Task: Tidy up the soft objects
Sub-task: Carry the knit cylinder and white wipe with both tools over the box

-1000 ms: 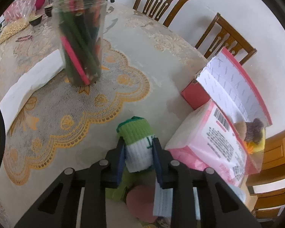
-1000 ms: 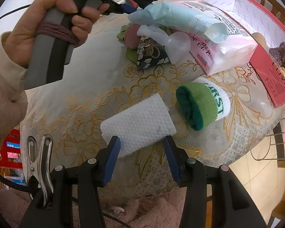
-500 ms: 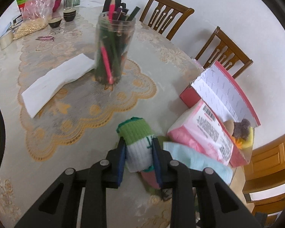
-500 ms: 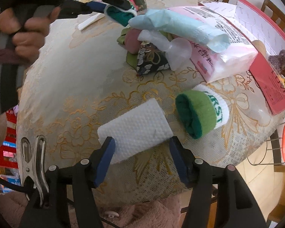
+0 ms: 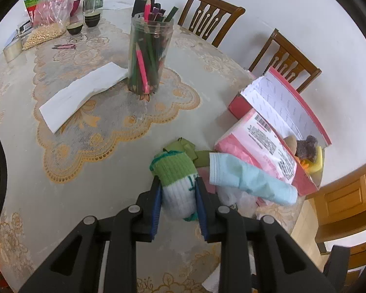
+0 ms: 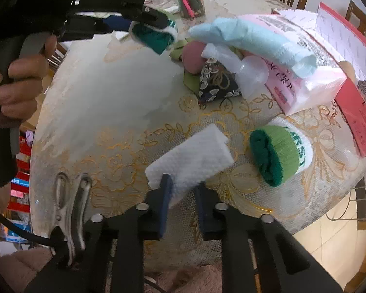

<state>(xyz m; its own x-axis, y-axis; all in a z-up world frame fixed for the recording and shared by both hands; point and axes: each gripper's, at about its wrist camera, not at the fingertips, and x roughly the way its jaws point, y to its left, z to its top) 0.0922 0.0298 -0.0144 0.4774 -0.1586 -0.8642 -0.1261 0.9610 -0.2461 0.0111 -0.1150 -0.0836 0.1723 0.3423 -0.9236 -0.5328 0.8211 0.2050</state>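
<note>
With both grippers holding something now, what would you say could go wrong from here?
The left gripper holds a rolled sock lifted close to the pile with the blue cloth; swinging it could drag that cloth off. The right gripper pinches only the edge of the white cloth, so it may slip or unfold when lifted.

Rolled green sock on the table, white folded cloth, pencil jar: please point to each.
rolled green sock [image 6: 279, 155], right wrist view, green cuff.
white folded cloth [image 6: 195, 156], right wrist view, top face.
pencil jar [image 5: 150, 58], left wrist view, glass wall.
</note>
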